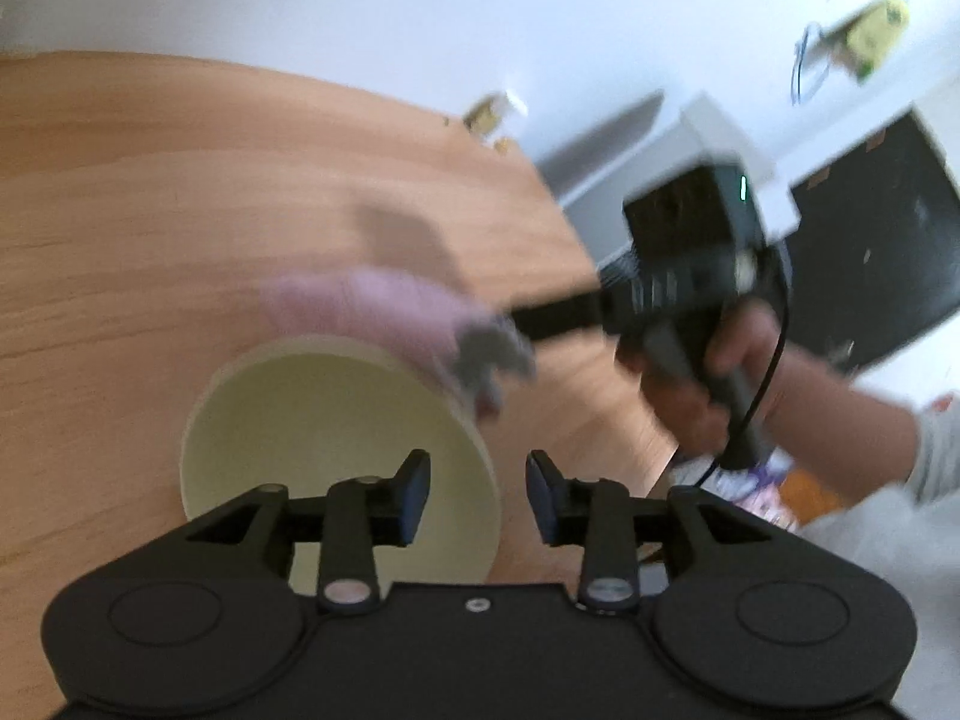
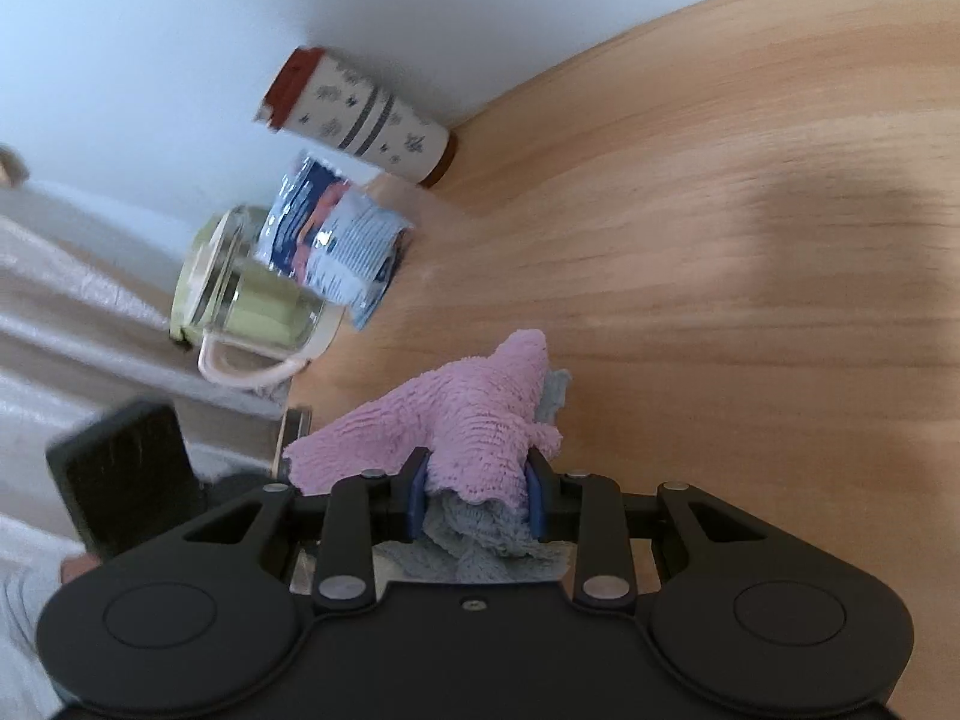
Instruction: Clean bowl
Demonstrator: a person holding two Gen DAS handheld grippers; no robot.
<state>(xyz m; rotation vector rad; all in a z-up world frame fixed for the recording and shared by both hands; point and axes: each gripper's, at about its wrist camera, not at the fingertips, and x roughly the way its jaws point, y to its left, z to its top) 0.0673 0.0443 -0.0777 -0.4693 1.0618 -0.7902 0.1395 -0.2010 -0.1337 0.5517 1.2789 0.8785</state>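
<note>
A pale yellow-green bowl stands on the wooden table, just ahead of my left gripper. The left gripper is open and empty, its left finger over the bowl's near rim. My right gripper is shut on a pink and grey cloth. In the left wrist view the right gripper holds the blurred cloth at the bowl's far right rim. The bowl does not show in the right wrist view.
A patterned tumbler with a red lid, a blue snack packet and a glass mug stand at the table's edge by the wall. A white box and a black panel lie beyond the table.
</note>
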